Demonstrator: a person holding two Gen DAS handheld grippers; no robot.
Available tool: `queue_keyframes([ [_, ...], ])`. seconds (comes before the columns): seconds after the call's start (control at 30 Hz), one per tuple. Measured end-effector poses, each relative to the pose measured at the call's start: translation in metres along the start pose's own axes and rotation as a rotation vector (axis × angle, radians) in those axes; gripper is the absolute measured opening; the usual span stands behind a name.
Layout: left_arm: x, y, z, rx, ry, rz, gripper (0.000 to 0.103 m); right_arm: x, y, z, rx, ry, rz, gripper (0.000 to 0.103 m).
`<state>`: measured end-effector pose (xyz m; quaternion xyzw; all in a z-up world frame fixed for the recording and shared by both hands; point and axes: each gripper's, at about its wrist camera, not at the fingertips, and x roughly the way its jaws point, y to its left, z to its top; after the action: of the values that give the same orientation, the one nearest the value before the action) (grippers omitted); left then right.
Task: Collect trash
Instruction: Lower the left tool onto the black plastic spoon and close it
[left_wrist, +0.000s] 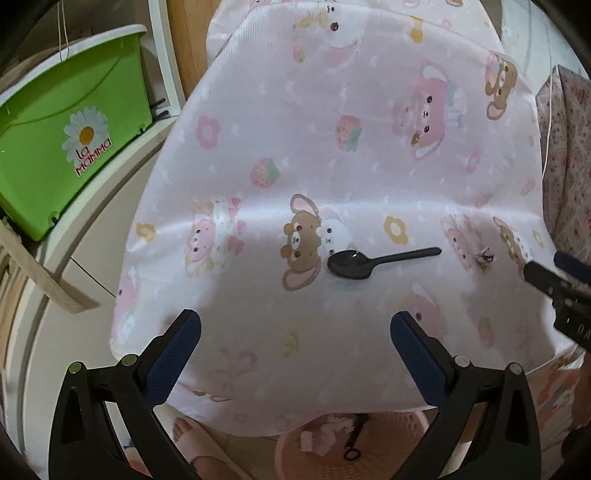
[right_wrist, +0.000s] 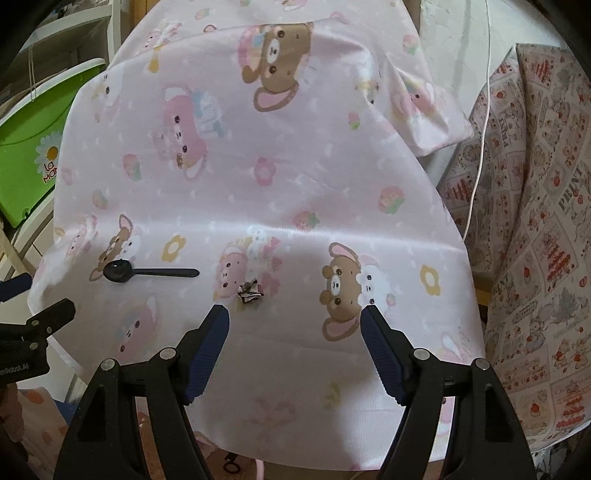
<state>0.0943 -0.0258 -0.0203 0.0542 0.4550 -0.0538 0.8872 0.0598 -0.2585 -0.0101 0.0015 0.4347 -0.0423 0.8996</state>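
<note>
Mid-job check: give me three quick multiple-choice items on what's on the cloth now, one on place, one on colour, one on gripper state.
1. Where is the crumpled wrapper relative to the spoon?
A. Off its handle end
B. Inside its bowl
C. Under the cloth

2. What colour is the spoon?
A. White
B. Black
C. Green

3. How do the left gripper and right gripper stand?
A. Both open, empty
B. Both shut
C. Right holds the spoon

Answers: 1 A, wrapper lies apart beyond the handle tip; 2 B, plainly black plastic; 3 A, fingers spread, nothing between.

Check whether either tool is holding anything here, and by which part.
Nothing is held. The left tool and right tool are both open and empty; the black spoon and crumpled wrapper lie untouched on the cloth.
</note>
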Motion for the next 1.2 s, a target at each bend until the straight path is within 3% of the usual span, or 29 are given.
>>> queue_keyframes([
  [0.2, -0.003, 0.027, 0.024, -0.090, -0.004, -0.022, 0.101, 0.000, -0.010, -0.001, 0.012, 0.007, -0.008, 0.075],
  [0.33, 0.013, 0.041, 0.025, -0.140, 0.079, -0.012, 0.098, 0.000, -0.015, -0.001, 0.017, 0.028, 0.012, 0.075],
  [0.43, 0.023, 0.038, 0.021, -0.168, 0.126, -0.072, 0.097, 0.000, -0.014, -0.002, 0.003, 0.035, 0.021, 0.075],
  [0.7, 0.038, -0.002, 0.023, -0.082, 0.124, -0.109, 0.090, 0.007, -0.010, -0.001, -0.006, 0.055, 0.010, 0.075],
  [0.87, 0.053, -0.012, 0.027, -0.098, 0.115, -0.119, 0.052, 0.010, -0.010, -0.002, -0.005, 0.069, 0.004, 0.075],
  [1.1, 0.059, -0.006, 0.033, -0.212, 0.102, -0.148, 0.031, 0.009, -0.012, -0.002, -0.008, 0.068, 0.007, 0.075],
  [1.2, 0.059, -0.004, 0.034, -0.201, 0.105, -0.118, 0.015, 0.010, -0.012, -0.002, -0.011, 0.068, 0.005, 0.075],
])
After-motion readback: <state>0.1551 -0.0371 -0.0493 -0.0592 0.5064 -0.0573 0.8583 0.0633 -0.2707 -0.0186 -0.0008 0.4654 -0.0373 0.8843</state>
